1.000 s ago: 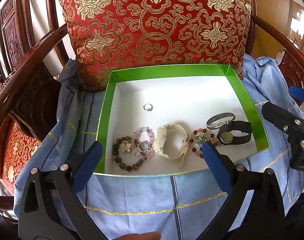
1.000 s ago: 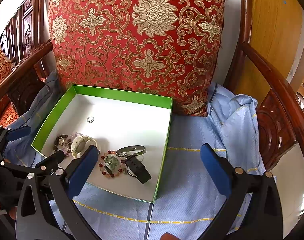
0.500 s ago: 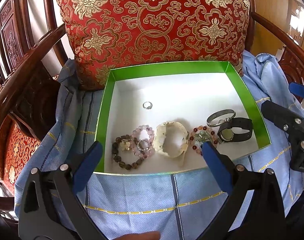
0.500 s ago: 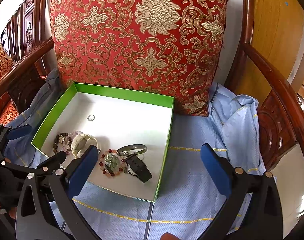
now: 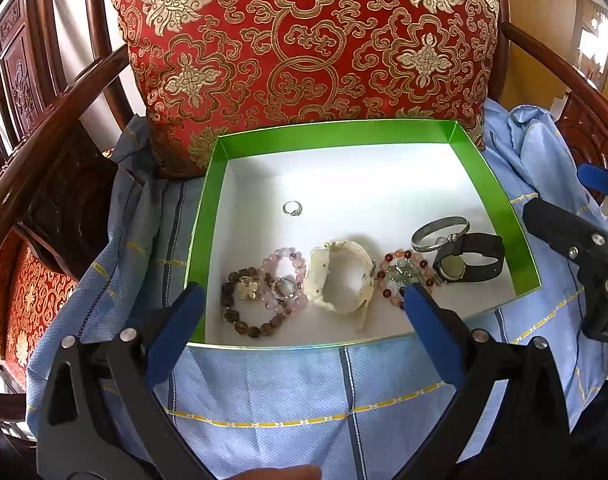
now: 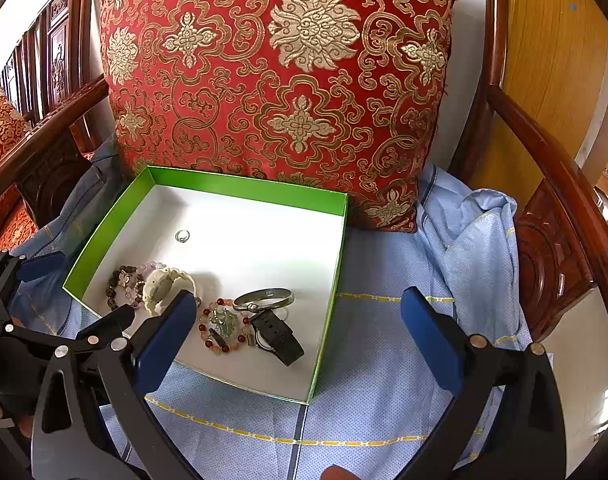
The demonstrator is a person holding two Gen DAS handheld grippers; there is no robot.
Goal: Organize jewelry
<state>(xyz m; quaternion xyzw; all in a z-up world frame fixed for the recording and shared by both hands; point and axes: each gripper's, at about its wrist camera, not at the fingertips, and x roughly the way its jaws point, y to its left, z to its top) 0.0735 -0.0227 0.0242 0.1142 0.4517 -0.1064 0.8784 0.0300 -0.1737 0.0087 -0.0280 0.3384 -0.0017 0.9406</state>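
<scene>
A green-walled box [image 5: 336, 134] [image 6: 243, 184] with a white floor sits on blue cloth. Along its front lie a brown bead bracelet [image 5: 245, 308], a pink bead bracelet [image 5: 289, 284], a white bracelet [image 5: 340, 280] [image 6: 165, 286], a red bead bracelet [image 5: 404, 276] [image 6: 223, 330], a silver bangle [image 5: 440, 228] [image 6: 263, 299] and a black watch [image 5: 470, 262] [image 6: 275, 338]. A small silver ring [image 5: 292, 208] [image 6: 182, 235] lies alone further back. My left gripper [image 5: 301, 312] is open and empty over the box's front edge. My right gripper [image 6: 297, 330] is open and empty at the box's right front corner.
A red and gold cushion [image 5: 304, 48] [image 6: 279, 80] stands upright right behind the box. Dark wooden armrests [image 5: 51, 120] [image 6: 552, 160] flank the seat. Blue cloth [image 5: 283, 388] [image 6: 384, 320] covers the seat, bunched at the right [image 6: 476, 232].
Both views have drifted slightly downward, so the box and cushion sit a little higher in frame. Nothing in the box has moved; both grippers stay open.
</scene>
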